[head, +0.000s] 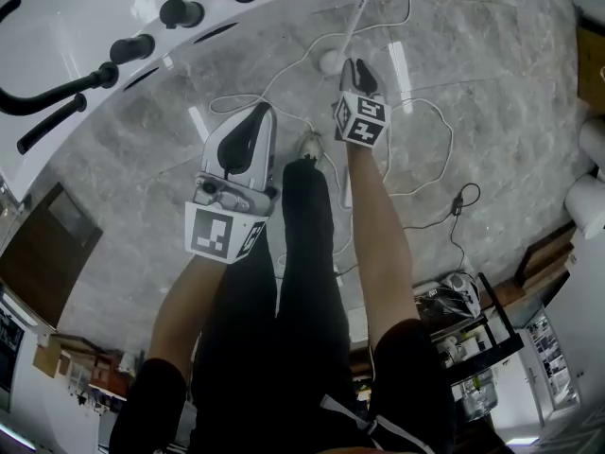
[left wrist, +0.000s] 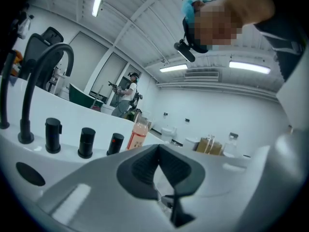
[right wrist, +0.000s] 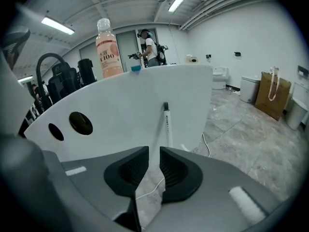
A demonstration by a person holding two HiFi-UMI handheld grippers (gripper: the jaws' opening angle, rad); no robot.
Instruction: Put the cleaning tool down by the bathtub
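Head view: a white bathtub (head: pixel 85 8) with a curved rim is seen at the upper left, and a grey marble floor (head: pixel 501 102) is spread below it. The left tool (head: pixel 259 113) and the right tool (head: pixel 358 65) are held out over this floor, each one with a cube of square markers behind it. A thin white cleaning wand (head: pixel 352 25) with a rounded head is found leaning on the outer wall of the bathtub; its head rests on the floor, just ahead of the right tool. It is not touched by any tool. A thin white cable (head: pixel 430 159) is laid in loops on the floor around this place.

In the right gripper view, the jaws of the right tool (right wrist: pixel 153 151) are kept narrow, with a small gap, and nothing is gripped; only the floor and a piece of cable are seen through the gap. The cleaning wand (right wrist: pixel 167 124) is seen upright against the bathtub (right wrist: pixel 125 105) wall, beyond the jaws. A pink plastic bottle (right wrist: pixel 108 45) with a white cap is placed on the rim above.

In the left gripper view, the pads of the left tool (left wrist: pixel 158 149) are brought together at their tips and nothing is held. Short black round knobs (left wrist: pixel 87 141) and a curved black faucet (left wrist: pixel 43 76) are mounted on the bathtub (left wrist: pixel 67 115) rim, and the pink bottle (left wrist: pixel 138 133) is standing beside the knobs.
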